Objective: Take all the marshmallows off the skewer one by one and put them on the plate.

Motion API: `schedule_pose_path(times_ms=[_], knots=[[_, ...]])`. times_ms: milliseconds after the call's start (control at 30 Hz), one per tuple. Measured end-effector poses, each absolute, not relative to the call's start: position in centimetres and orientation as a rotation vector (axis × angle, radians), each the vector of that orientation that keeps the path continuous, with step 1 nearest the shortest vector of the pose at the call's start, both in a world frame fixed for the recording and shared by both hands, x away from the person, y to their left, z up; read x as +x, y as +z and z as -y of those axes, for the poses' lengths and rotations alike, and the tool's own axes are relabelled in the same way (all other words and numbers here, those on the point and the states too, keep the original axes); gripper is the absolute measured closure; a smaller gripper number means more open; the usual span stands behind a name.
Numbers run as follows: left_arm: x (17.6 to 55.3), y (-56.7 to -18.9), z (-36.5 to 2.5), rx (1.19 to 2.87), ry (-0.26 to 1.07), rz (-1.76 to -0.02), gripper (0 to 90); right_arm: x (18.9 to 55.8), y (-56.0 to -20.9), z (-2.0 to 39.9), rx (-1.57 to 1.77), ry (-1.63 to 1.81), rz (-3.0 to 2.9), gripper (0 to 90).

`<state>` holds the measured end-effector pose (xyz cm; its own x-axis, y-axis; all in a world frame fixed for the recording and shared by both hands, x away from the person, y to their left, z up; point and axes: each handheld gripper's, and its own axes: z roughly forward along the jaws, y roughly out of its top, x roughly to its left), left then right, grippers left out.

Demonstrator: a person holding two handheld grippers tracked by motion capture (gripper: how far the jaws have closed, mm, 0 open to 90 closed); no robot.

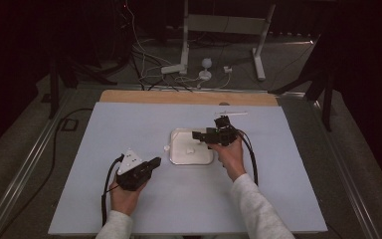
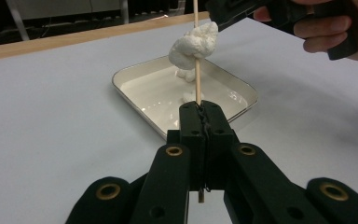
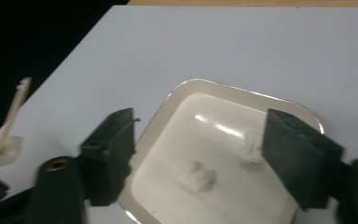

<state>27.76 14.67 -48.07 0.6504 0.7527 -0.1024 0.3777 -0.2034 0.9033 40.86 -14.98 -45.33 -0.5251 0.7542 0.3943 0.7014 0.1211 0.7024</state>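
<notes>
My left gripper (image 2: 200,112) is shut on a thin wooden skewer (image 2: 196,79) that stands upright with a white marshmallow (image 2: 193,42) speared on it. In the high view the left gripper (image 1: 156,162) rests just left of a shallow white tray (image 1: 174,149). Loose marshmallow pieces (image 3: 196,177) lie in the tray (image 3: 242,91). My right gripper (image 3: 203,135) hovers above the tray with its jaws apart and nothing between them. In the high view the right gripper (image 1: 196,134) sits over the tray's far right corner.
A pale blue sheet (image 1: 129,124) covers the table, with a wooden edge (image 1: 189,97) at the far side. A thin white stick (image 1: 231,114) lies beyond the tray. Cables and stand legs (image 1: 184,55) are on the floor behind.
</notes>
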Motion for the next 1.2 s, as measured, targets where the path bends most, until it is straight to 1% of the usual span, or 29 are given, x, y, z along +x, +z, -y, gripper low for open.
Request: schedule_pose_path(times_ms=[100, 200, 467, 833, 1000, 1200], knots=[[27.8, -48.1, -14.6, 1.816, 0.447, -0.907, 90.0, 40.5, -45.0, 14.7, 1.475, 1.422, -2.332, 19.0], [27.8, -48.1, -14.6, 1.815, 0.45, -0.909, 90.0, 40.2, -44.8, 14.5, 1.467, 1.459, -2.35, 17.4], [27.8, -48.0, -14.6, 1.813, 0.451, -0.911, 90.0, 39.1, -44.5, 13.6, 1.435, 1.51, -2.391, 17.2], [27.7, -48.0, -14.5, 1.811, 0.457, -0.916, 90.0, 37.3, -44.1, 11.1, 1.367, 1.562, -2.476, 18.0], [27.7, -48.0, -14.4, 1.811, 0.46, -0.917, 90.0, 36.8, -44.0, 10.2, 1.354, 1.591, -2.526, 21.8], [27.7, -48.0, -14.3, 1.813, 0.463, -0.914, 90.0, 36.7, -44.5, 9.4, 1.34, 1.621, -2.592, 34.0]])
